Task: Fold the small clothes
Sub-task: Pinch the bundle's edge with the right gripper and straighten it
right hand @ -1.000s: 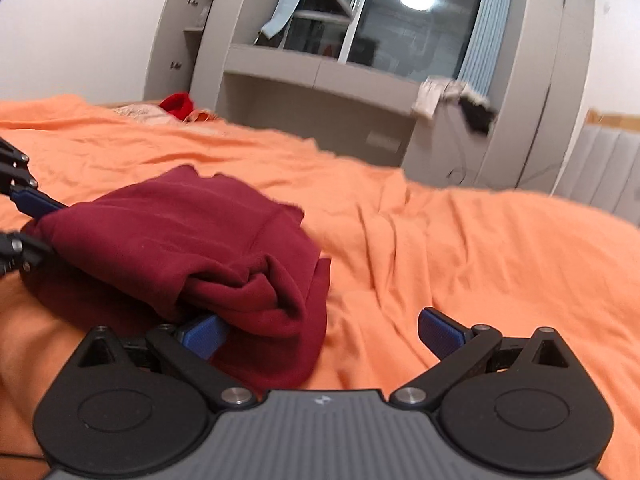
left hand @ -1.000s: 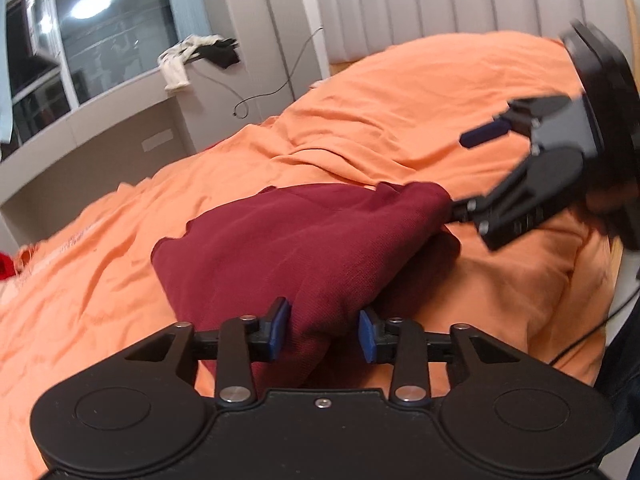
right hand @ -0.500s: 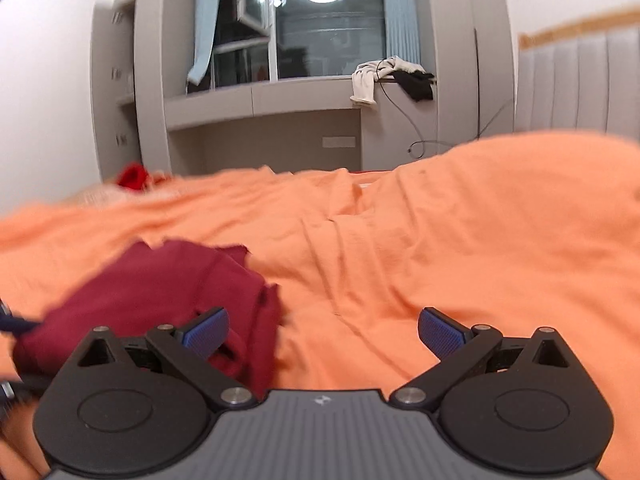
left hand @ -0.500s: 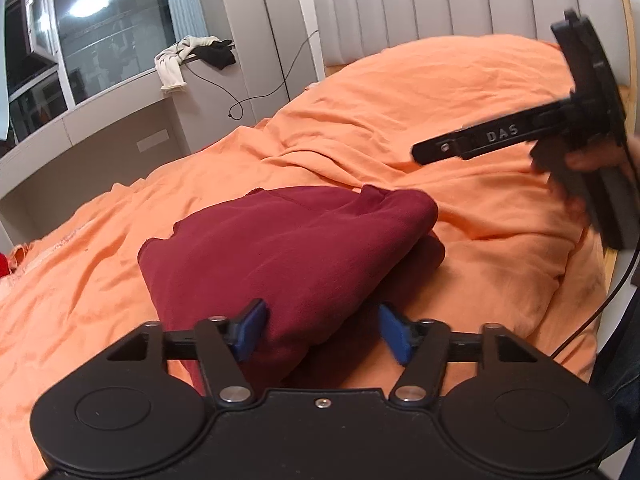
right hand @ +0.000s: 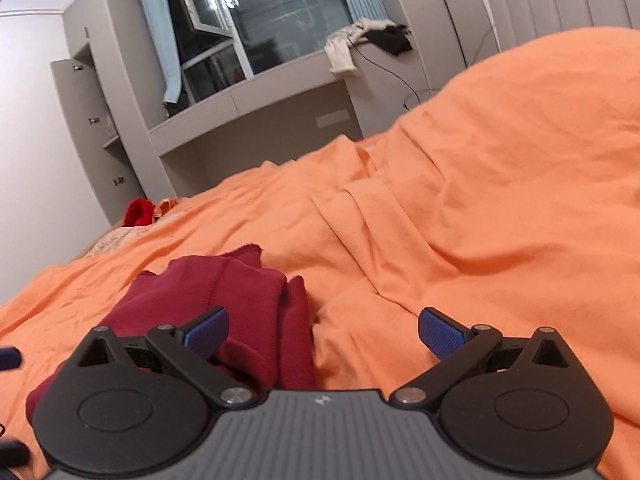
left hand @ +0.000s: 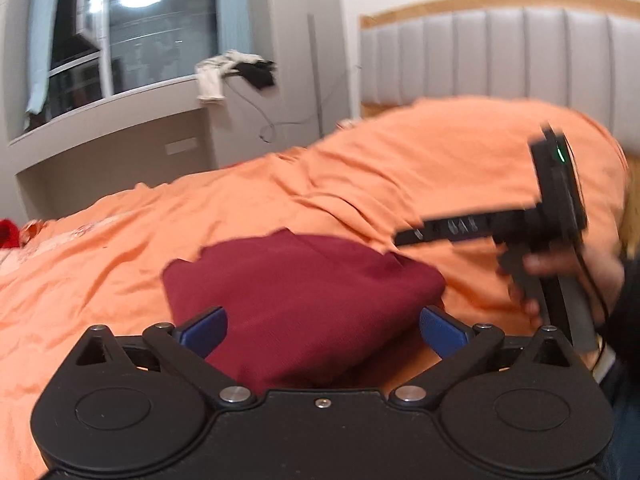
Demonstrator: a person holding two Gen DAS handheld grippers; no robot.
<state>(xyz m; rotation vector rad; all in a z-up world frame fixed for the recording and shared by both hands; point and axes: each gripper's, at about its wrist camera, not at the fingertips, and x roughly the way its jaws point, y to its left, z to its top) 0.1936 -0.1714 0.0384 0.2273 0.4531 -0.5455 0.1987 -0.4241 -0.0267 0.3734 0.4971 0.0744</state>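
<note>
A dark red garment (left hand: pixel 304 300) lies folded in a compact bundle on the orange bed cover (left hand: pixel 120 248). My left gripper (left hand: pixel 322 330) is open, its blue pads wide apart on either side of the garment's near edge, holding nothing. My right gripper (right hand: pixel 323 330) is open and empty; the garment (right hand: pixel 224 300) lies under its left finger and the orange cover (right hand: pixel 480 200) fills the rest. In the left wrist view the right gripper shows side-on (left hand: pixel 404 236) at the right, held in a hand, above the cover just right of the garment.
A grey padded headboard (left hand: pixel 500 52) stands behind the raised cover. A grey window ledge (left hand: pixel 120 108) with white and black clothes (left hand: pixel 236 72) and a cable runs along the far wall. A small red item (right hand: pixel 138 212) lies at the bed's far edge.
My left gripper opened wide and let go of the garment, which now lies flatter. My right gripper drew back from the garment's right end and swung to face the window.
</note>
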